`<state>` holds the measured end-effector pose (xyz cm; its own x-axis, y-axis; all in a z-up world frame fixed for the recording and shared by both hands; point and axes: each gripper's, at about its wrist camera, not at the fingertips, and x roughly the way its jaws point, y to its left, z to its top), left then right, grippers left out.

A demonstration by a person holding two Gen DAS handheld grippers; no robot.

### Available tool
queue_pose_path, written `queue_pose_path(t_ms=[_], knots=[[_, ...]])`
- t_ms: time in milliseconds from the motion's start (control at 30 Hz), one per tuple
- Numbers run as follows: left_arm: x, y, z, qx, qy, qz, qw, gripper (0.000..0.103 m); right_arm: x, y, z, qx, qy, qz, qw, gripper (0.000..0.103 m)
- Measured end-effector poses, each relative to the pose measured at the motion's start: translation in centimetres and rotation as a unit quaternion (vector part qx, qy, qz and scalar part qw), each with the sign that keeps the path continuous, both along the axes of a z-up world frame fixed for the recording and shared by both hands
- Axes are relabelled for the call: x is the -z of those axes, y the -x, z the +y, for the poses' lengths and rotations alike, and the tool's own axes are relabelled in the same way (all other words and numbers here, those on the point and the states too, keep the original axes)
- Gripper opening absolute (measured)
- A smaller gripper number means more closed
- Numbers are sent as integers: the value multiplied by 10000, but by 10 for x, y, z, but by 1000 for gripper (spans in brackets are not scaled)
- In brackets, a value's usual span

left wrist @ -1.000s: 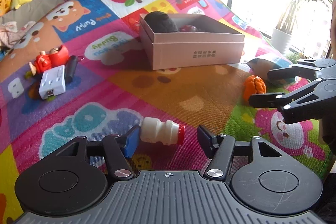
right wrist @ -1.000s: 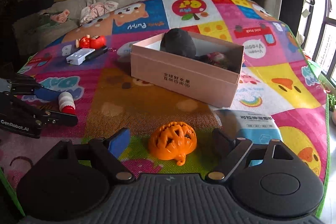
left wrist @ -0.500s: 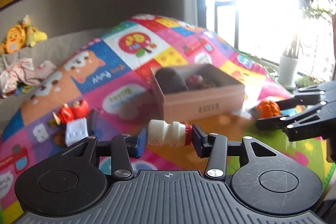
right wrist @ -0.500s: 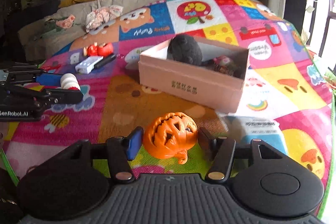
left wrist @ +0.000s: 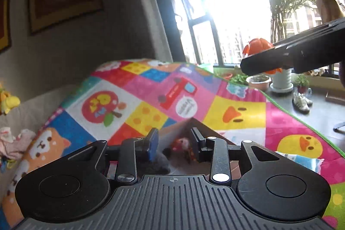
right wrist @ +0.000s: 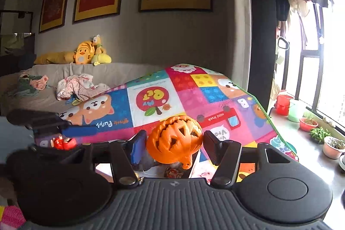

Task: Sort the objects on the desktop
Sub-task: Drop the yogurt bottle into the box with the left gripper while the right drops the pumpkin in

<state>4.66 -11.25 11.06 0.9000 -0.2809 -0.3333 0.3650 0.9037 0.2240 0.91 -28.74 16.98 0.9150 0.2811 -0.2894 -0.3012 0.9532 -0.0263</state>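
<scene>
**Pumpkin gripped aloft above the box**

Looks across a bright patchwork play mat (left wrist: 237,113) that fills the middle of both views, with a grey sofa (right wrist: 120,74) along its far left side and a sunlit window (left wrist: 226,3) to the right.

Shows an open cardboard box (left wrist: 179,129) on the mat, close beneath both grippers. Holds a dark plush (left wrist: 157,163) on its left side and a small reddish toy (left wrist: 180,143) just beside it on the right.

Finds the left gripper (left wrist: 173,143) poised over that box, jaws clenched down to a narrow gap, with only the box's contents showing through it.

Finds the right gripper (right wrist: 175,144) raised on the right, jaws just closed in and now grasping the orange pumpkin (right wrist: 174,139), one pad against each flank, carved face toward the camera and a small knob hanging at the bottom.

Places the pumpkin in the air, clear of the mat, with the plush and part of the box interior visible directly under it. From the left wrist view, sets it high on the right against the window, partly hidden by the right gripper's dark frame.

Notes a blue-and-white packet (left wrist: 301,160) lying on the mat to the right of the box.

Spots yellow plush toys (right wrist: 86,55) on the sofa back, a pair of shoes (left wrist: 301,101) on the floor right of the mat, and a small red figure (right wrist: 63,142) on the mat at left, just beyond the left gripper's blurred shape.
</scene>
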Motion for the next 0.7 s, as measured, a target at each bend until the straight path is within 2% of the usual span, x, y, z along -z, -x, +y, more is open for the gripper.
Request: queue_pose_path(t_ms=[100, 200, 267, 300, 367, 433, 533, 567, 600, 700], knots=[[21, -32, 2, -51, 142, 432, 9990, 37, 10, -27, 2, -1, 1, 204, 9998, 57], [31, -42, 25, -213, 401, 715, 9964, 38, 24, -52, 6, -91, -75, 519, 9986, 57], [33, -33, 41, -299, 528, 751, 9953, 41, 35, -68, 10, -186, -169, 755, 9968, 57], [34, -27, 50, -367, 584, 780, 9946, 50, 40, -76, 13, -231, -210, 876, 9957, 58], [37, -14, 66, -545, 706, 894, 9920, 57, 51, -93, 19, -244, -313, 1117, 9929, 58], [44, 0, 81, -711, 797, 1067, 9885, 59, 60, -101, 24, -127, -331, 1270, 9913, 58], [57, 24, 103, -994, 878, 1389, 9814, 78, 68, -88, 36, -206, -191, 1271, 9915, 63], [62, 31, 111, -1115, 910, 1508, 9780, 82, 71, -78, 41, -319, -112, 1236, 9918, 70], [66, 39, 117, -1188, 949, 1591, 9755, 84, 75, -65, 48, -468, 20, 1187, 9918, 76], [77, 58, 132, -1372, 1145, 1745, 9683, 91, 96, -29, 71, -972, 481, 1331, 9851, 76]])
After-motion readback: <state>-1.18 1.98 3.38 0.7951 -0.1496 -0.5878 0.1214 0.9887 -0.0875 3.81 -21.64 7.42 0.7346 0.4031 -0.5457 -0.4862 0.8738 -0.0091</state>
